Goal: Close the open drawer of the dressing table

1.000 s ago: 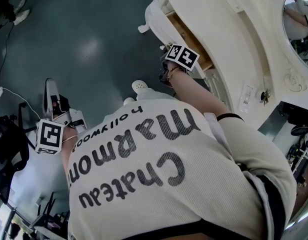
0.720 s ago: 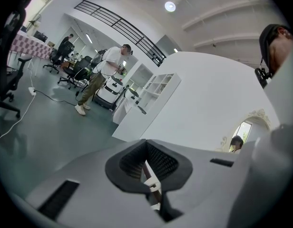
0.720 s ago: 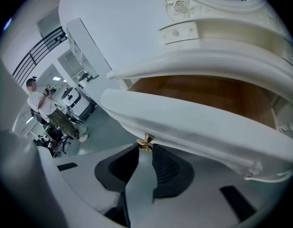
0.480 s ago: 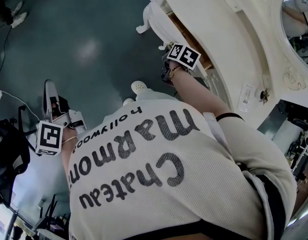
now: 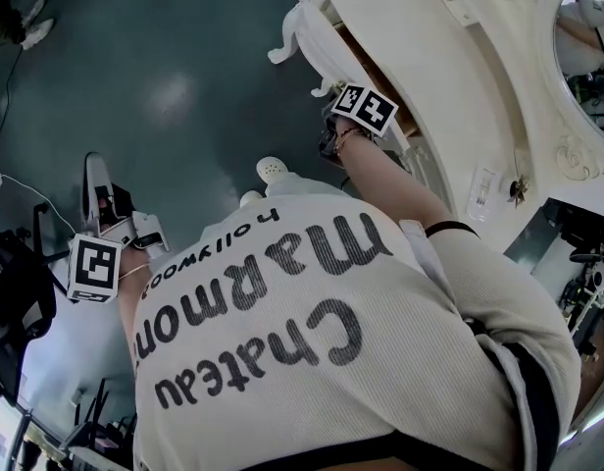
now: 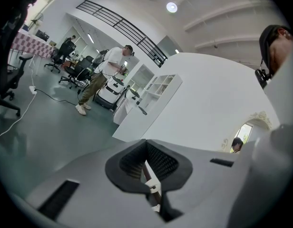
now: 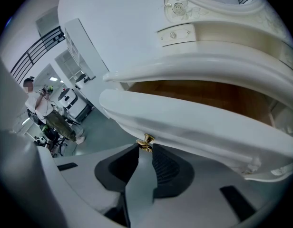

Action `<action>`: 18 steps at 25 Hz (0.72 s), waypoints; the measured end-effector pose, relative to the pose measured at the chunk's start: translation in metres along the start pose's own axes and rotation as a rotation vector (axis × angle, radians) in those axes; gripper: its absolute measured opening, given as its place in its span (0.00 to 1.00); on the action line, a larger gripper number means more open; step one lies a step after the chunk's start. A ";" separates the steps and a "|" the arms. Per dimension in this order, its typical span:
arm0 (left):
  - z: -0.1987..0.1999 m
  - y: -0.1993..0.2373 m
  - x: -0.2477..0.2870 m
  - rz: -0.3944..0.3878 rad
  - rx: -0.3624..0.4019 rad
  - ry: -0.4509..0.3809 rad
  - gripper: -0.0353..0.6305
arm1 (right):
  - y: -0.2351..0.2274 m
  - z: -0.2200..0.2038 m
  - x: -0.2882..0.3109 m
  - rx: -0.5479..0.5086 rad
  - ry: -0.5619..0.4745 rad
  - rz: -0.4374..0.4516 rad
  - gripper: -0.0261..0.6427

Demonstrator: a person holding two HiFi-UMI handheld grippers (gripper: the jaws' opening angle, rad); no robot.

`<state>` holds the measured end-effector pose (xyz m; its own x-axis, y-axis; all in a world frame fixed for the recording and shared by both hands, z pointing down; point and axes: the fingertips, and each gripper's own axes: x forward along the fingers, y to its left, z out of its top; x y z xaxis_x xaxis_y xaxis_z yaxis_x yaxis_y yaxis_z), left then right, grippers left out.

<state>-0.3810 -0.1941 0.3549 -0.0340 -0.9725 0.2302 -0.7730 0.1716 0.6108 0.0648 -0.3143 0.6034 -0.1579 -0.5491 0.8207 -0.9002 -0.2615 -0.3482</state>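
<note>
White drawer (image 7: 194,122) open (wood-lined)

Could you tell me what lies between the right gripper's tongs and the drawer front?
Only the gold knob of the drawer front, at the right gripper's tong tips, in the right gripper view.

- The left gripper (image 6: 146,147) fills the lower foreground: grey body, black ribbed pads (image 6: 161,161) drawn close together with only a thin slit between them and nothing held.
- Beyond it lies a grey floor (image 6: 42,127) with a white cable (image 6: 15,120) trailing across it.
- A person in a white shirt (image 6: 102,77) stands beside a white cart (image 6: 108,95), with office chairs (image 6: 76,71) behind.
- A white shelf unit (image 6: 153,91) stands against a white partition wall (image 6: 208,103).
- A black railing (image 6: 122,30) runs overhead, with a round ceiling light (image 6: 171,7) near it.
- An ornate-framed mirror (image 6: 240,137) shows at the lower right.
</note>
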 end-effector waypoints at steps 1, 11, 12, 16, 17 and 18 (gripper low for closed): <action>-0.001 0.002 -0.001 0.010 -0.006 0.002 0.06 | -0.001 0.001 0.000 -0.001 0.000 -0.003 0.20; 0.003 -0.002 0.000 -0.013 0.009 -0.011 0.06 | -0.003 0.003 0.000 -0.002 -0.009 -0.006 0.20; 0.004 -0.003 0.001 -0.022 0.017 -0.013 0.06 | -0.002 0.003 0.000 -0.005 -0.010 -0.005 0.20; 0.002 -0.001 -0.002 -0.007 0.010 -0.011 0.06 | -0.003 0.004 0.000 -0.013 -0.012 -0.002 0.20; 0.001 0.001 -0.004 0.011 -0.001 -0.008 0.06 | -0.004 0.004 0.000 -0.016 -0.013 -0.002 0.20; 0.000 0.003 -0.006 0.025 -0.010 -0.006 0.06 | -0.004 0.005 0.000 -0.019 -0.014 -0.003 0.20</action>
<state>-0.3831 -0.1880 0.3560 -0.0574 -0.9688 0.2413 -0.7652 0.1979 0.6126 0.0701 -0.3169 0.6026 -0.1499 -0.5593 0.8153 -0.9082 -0.2481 -0.3371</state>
